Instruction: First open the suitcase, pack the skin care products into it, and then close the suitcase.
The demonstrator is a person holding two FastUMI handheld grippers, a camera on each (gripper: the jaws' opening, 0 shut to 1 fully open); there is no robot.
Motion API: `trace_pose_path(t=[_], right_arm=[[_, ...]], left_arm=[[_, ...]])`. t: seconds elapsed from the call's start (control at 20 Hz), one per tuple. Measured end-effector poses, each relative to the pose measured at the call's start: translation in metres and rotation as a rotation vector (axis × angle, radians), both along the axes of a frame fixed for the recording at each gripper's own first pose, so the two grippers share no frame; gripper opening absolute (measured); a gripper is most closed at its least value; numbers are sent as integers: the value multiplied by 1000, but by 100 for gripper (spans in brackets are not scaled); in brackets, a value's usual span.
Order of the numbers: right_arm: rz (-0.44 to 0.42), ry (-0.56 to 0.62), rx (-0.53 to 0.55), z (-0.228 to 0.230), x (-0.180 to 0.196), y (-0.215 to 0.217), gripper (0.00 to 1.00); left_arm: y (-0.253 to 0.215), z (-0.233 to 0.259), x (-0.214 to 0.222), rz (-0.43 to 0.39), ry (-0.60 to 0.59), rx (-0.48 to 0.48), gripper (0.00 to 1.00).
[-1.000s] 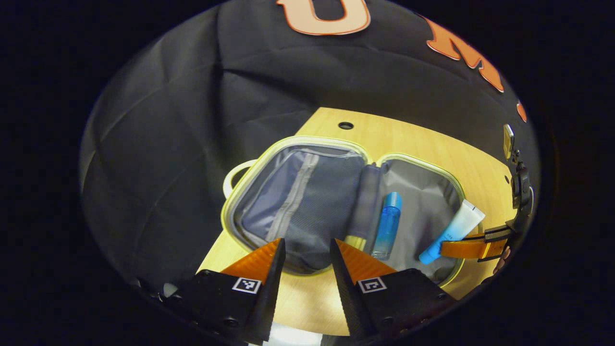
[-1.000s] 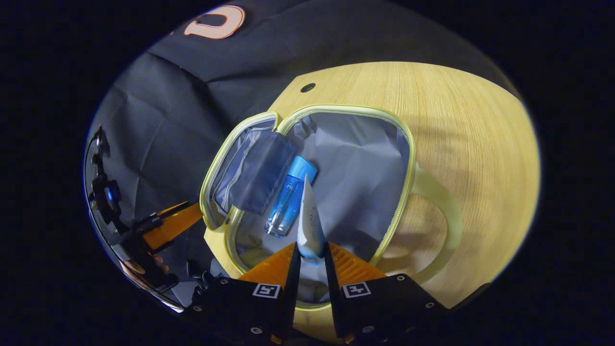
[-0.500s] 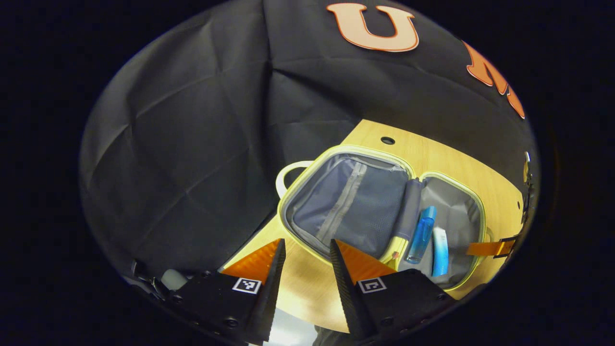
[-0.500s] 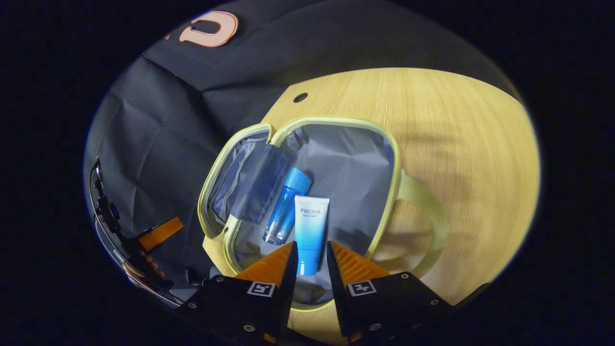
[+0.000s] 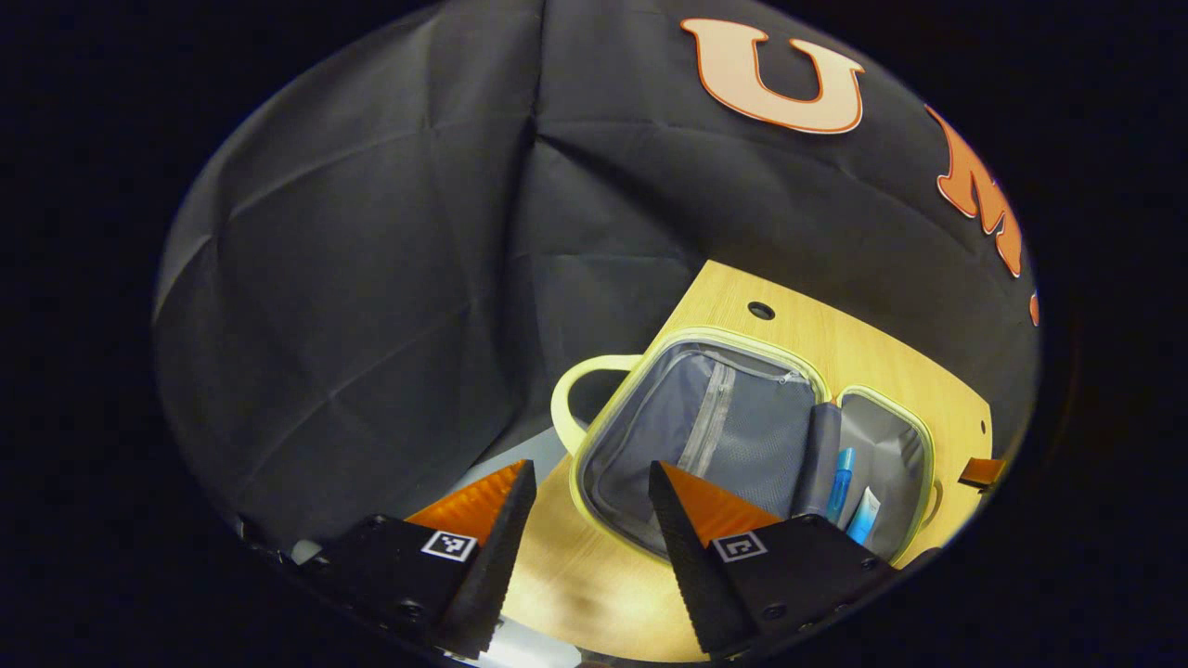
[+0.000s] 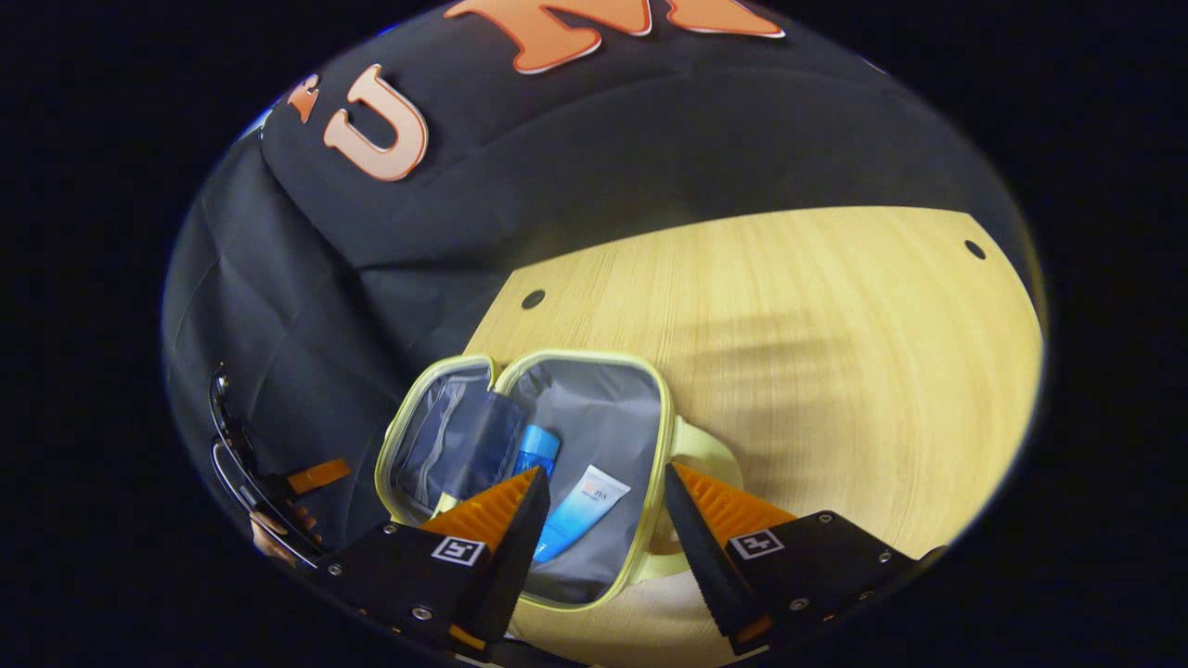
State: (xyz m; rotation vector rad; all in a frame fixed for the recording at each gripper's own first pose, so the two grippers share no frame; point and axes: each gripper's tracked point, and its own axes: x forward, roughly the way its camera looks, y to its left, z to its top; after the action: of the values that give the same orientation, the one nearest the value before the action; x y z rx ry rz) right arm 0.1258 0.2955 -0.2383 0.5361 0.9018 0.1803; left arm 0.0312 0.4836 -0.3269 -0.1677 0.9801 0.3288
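Observation:
A pale yellow suitcase (image 6: 659, 436) lies open flat on the wooden table (image 6: 817, 334), its grey lining showing. In its right half lie a blue bottle (image 6: 535, 447) and a white-and-blue tube (image 6: 583, 512), side by side. In the left gripper view the suitcase (image 5: 594, 501) shows its zipped mesh half nearer, with the bottle (image 5: 843, 477) and tube (image 5: 863, 513) in the far half. My right gripper (image 6: 599, 506) hangs open above the case's near edge, holding nothing. My left gripper (image 5: 587, 506) is open too, over the table's left front corner beside the case.
The suitcase's handles stick out at both ends, one (image 5: 568, 404) over the table's left edge, one (image 6: 710, 455) toward the table's middle. Small round holes (image 6: 533, 299) mark the tabletop. The left gripper (image 6: 311, 475) and a hand appear at the far left of the right gripper view.
My right gripper let go of the tube, which now lies in the case beside the bottle, then opened wide and drew back upward. My left gripper also pulled back and opened a little more.

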Motion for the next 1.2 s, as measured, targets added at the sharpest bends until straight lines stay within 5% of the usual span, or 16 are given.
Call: trace_pose_path(t=[0.55,0.95,1.05,1.1,1.2], right_arm=[[-182,-131,-125,69,-6,-8,90],[-227,-159,-178,95,-17,-6,91],[-241,-166,-184,101,-19,-9,92],[-245,-166,-192,103,-21,-11,91],[-250,-172,-197,106,-22,-14,92]], left_arm=[[71,-77,57,36,1,-226,87],[64,-136,74,-95,137,-306,88],[62,-147,78,-106,156,-312,82],[59,-152,78,-116,175,-320,61],[53,-160,80,-119,193,-353,50]])
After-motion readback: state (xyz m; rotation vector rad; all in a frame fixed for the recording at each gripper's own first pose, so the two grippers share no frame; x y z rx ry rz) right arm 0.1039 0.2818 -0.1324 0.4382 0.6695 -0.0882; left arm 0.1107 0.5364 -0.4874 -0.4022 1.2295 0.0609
